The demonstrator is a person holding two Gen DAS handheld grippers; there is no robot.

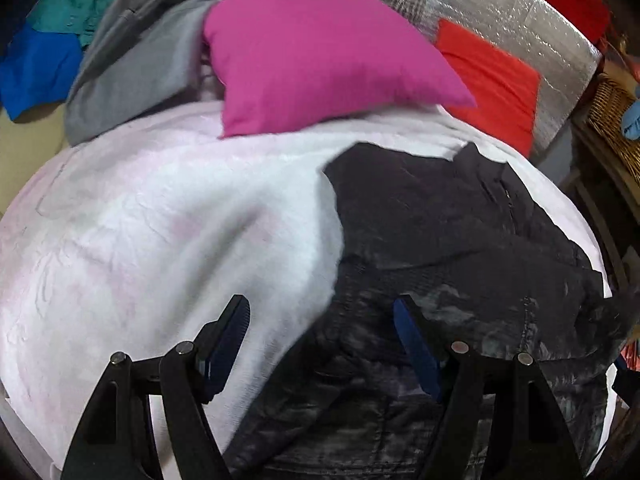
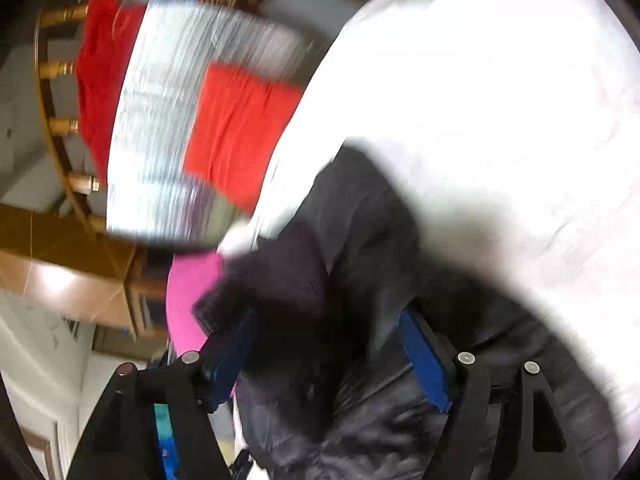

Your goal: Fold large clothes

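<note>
A large black quilted jacket (image 1: 440, 248) lies crumpled on a white blanket (image 1: 160, 216) covering a bed, toward the right. My left gripper (image 1: 322, 308) is open, its fingers spread above the jacket's left edge, holding nothing. In the blurred right wrist view the same jacket (image 2: 344, 248) bunches up between the fingers of my right gripper (image 2: 326, 320). Its jaws are wide apart with dark cloth lying between them. The blanket (image 2: 480, 100) fills the right side of that view.
A magenta pillow (image 1: 312, 60) and a red pillow (image 1: 492, 80) sit at the bed's head against a silver foil sheet (image 1: 512, 12). Grey (image 1: 132, 64), teal and blue clothes (image 1: 40, 64) are piled at the back left. A wicker basket (image 1: 612, 108) stands at right.
</note>
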